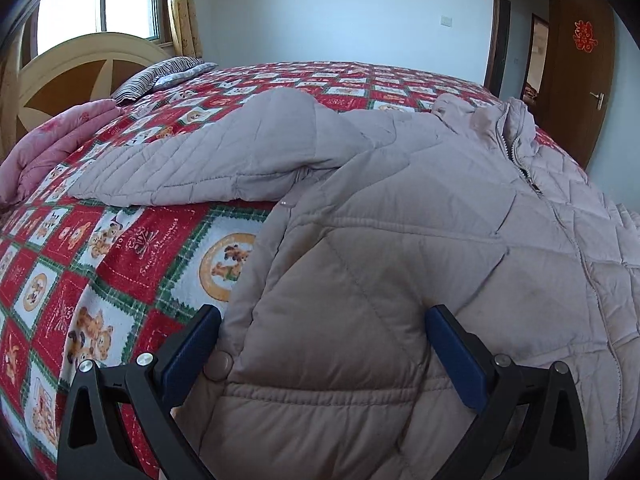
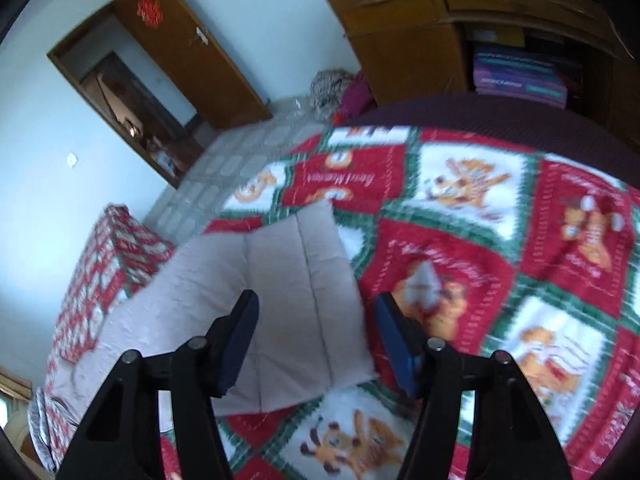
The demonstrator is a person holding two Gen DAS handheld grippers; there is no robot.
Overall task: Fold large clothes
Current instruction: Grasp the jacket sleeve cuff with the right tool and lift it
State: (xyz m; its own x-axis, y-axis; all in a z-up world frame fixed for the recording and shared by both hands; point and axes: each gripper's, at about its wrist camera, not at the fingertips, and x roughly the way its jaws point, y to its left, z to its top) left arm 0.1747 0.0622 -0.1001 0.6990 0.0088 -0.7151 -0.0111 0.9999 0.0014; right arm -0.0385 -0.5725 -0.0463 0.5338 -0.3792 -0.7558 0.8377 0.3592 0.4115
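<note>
Puffer jacket (image 1: 400, 216) spread flat on bed (image 1: 132, 248), zip up, one sleeve (image 1: 208, 160) out sideways. My L gripper (image 1: 322, 344) jaws released, straddling hem near snap btn; R gripper (image 2: 316, 340) jaws also released, over other sleeve's cuff (image 2: 288, 280). I'd pinch thick padding deep, both layers, else slips. Pink quilt (image 1: 52, 140) + striped pillow (image 1: 168, 74) well apart; nothing blocks fold.
</note>
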